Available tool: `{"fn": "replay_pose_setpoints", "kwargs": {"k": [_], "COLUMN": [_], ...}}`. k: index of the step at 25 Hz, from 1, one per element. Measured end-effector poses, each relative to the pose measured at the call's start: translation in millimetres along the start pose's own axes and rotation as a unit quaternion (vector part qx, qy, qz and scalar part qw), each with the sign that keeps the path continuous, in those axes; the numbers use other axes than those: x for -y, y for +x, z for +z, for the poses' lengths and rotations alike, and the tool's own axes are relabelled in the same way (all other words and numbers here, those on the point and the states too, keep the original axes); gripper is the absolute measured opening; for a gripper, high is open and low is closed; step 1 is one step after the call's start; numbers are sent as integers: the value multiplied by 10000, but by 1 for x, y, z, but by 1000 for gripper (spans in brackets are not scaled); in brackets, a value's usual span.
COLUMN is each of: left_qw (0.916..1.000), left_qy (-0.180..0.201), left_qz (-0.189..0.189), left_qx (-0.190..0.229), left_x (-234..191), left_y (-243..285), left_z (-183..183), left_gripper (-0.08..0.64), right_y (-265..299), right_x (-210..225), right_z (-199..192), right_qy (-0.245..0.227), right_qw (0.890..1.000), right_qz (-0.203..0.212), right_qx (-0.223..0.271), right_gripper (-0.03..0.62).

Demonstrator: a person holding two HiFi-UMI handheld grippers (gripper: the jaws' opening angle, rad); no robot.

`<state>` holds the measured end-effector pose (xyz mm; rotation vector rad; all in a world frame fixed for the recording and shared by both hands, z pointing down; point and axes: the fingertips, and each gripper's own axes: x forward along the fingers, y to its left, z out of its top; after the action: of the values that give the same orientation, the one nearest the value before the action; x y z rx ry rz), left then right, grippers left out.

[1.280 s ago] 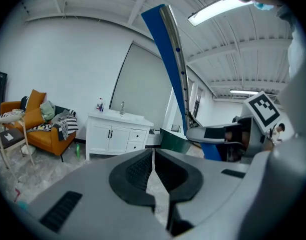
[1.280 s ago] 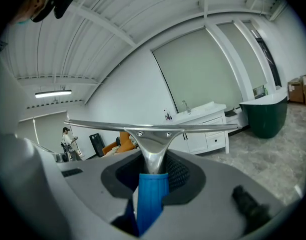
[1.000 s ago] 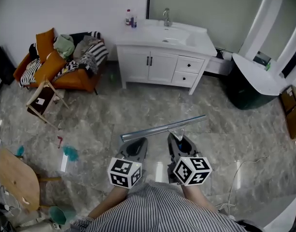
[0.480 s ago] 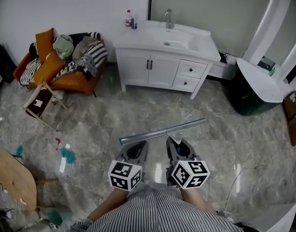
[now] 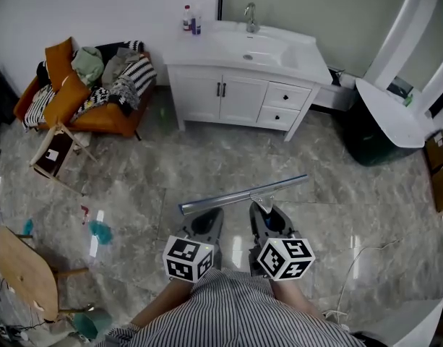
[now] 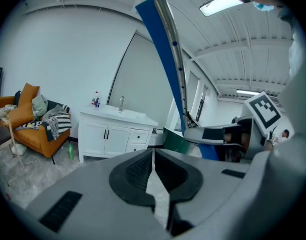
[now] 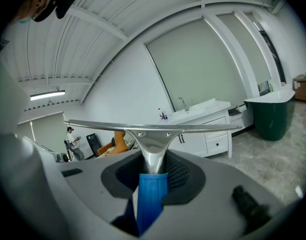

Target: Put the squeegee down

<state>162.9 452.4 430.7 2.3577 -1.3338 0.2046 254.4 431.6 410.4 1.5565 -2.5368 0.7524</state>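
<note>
The squeegee [image 5: 243,192] has a long metal blade and a blue handle [image 7: 152,194]. It hangs level over the marble floor in front of the person's striped shirt. My right gripper [image 5: 268,214] is shut on the blue handle, and the blade [image 7: 153,129] crosses just beyond its jaws. In the left gripper view the blade [image 6: 167,49] rises steeply, with the right gripper [image 6: 212,134] beside it. My left gripper [image 5: 205,221] is next to the right one, under the blade's left half. Its jaws [image 6: 153,156] are together with nothing between them.
A white vanity cabinet [image 5: 243,92] with a sink and bottles [image 5: 188,20] stands ahead against the wall. An orange sofa [image 5: 84,100] heaped with clothes is at the left. A dark green tub [image 5: 376,139] is at the right. A wooden table [image 5: 26,273] and a cable [image 5: 358,255] lie nearby.
The floor and furniture have shifted in the head view as the person moved across the room. Both grippers keep their pose before the body, with the squeegee still in the right one.
</note>
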Motion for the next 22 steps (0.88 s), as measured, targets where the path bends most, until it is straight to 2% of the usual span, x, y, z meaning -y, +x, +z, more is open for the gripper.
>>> {"fn": "replay_pose_setpoints", "kwargs": {"k": [5,15,22], "left_qw": [10000,9996,9992], "left_qy": [-42,-115,-116], "left_qz": [27,-205,-234], "left_qx": [49,160,308], "left_x": [-35,-113,-179], "left_y": [23,83,123], "left_z": [21,92,140], "left_gripper": [25,25,25], "right_y": [42,148,224], "right_x": [1,-5,-13], "right_z": [13,71,104], "right_qy": [9,-85,-177], "right_qw": [10000,9999,9996], "right_qz": [14,-51,-70], "right_qx": [-19,93,186], "right_gripper": [97,97,97]}}
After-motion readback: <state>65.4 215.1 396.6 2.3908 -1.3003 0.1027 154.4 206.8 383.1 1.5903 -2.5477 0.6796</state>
